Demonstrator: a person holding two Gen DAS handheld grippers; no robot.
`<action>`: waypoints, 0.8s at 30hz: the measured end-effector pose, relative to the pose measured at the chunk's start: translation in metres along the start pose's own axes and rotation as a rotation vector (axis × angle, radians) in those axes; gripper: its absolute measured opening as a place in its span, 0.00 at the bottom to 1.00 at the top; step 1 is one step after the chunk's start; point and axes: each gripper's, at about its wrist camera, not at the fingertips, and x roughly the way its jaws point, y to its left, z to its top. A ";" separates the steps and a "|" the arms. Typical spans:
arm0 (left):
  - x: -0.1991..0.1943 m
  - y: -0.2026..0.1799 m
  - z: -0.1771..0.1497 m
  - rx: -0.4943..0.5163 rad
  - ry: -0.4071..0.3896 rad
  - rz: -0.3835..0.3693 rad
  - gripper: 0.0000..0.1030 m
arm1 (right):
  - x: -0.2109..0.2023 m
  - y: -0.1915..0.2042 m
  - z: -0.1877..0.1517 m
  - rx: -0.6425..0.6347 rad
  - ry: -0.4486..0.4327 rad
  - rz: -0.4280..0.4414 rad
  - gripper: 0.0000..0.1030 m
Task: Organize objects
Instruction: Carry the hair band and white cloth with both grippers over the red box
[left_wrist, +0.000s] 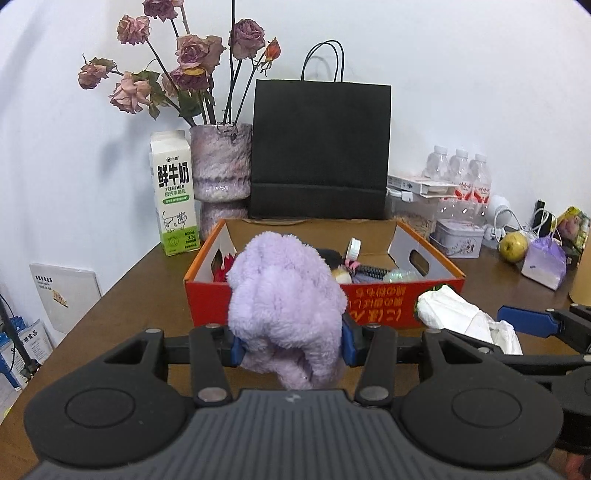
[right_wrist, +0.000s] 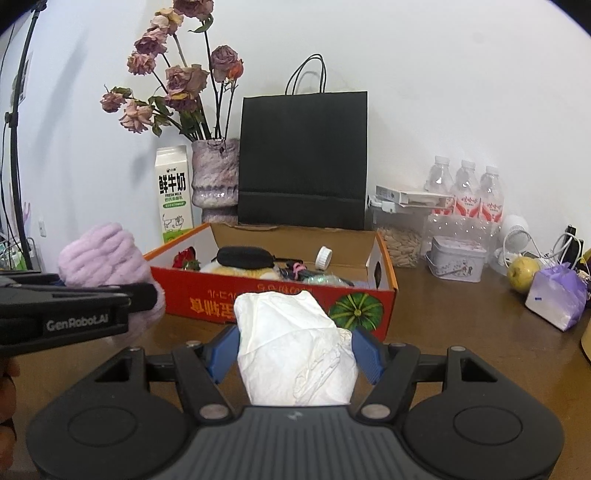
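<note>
My left gripper (left_wrist: 291, 345) is shut on a fluffy lilac cloth (left_wrist: 284, 295), held above the brown table in front of the red-and-orange cardboard box (left_wrist: 391, 306). In the right wrist view that cloth (right_wrist: 99, 254) shows at the left, with the left gripper's black body under it. My right gripper (right_wrist: 295, 354) is shut on a crumpled white paper bundle (right_wrist: 291, 343), also just before the box (right_wrist: 288, 299). The same bundle (left_wrist: 458, 317) appears at the right of the left wrist view. Inside the box lie a black pouch (right_wrist: 245, 257), a white cap (right_wrist: 324, 257) and several small items.
Behind the box stand a black paper bag (left_wrist: 319, 147), a vase of dried roses (left_wrist: 219, 162) and a milk carton (left_wrist: 173, 192). To the right are water bottles (right_wrist: 467, 192), a jar of seeds (right_wrist: 400, 236), a small tin (right_wrist: 456, 258), a green apple (right_wrist: 522, 273) and a lilac bag (right_wrist: 557, 295).
</note>
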 end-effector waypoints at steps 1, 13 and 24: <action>0.002 0.001 0.002 -0.003 -0.004 0.002 0.46 | 0.002 0.001 0.003 -0.001 -0.003 0.000 0.64; 0.026 0.009 0.024 -0.054 -0.029 -0.002 0.46 | 0.027 -0.001 0.028 0.003 -0.047 0.004 0.64; 0.053 0.012 0.041 -0.071 -0.040 -0.006 0.46 | 0.057 -0.005 0.044 0.017 -0.048 0.016 0.64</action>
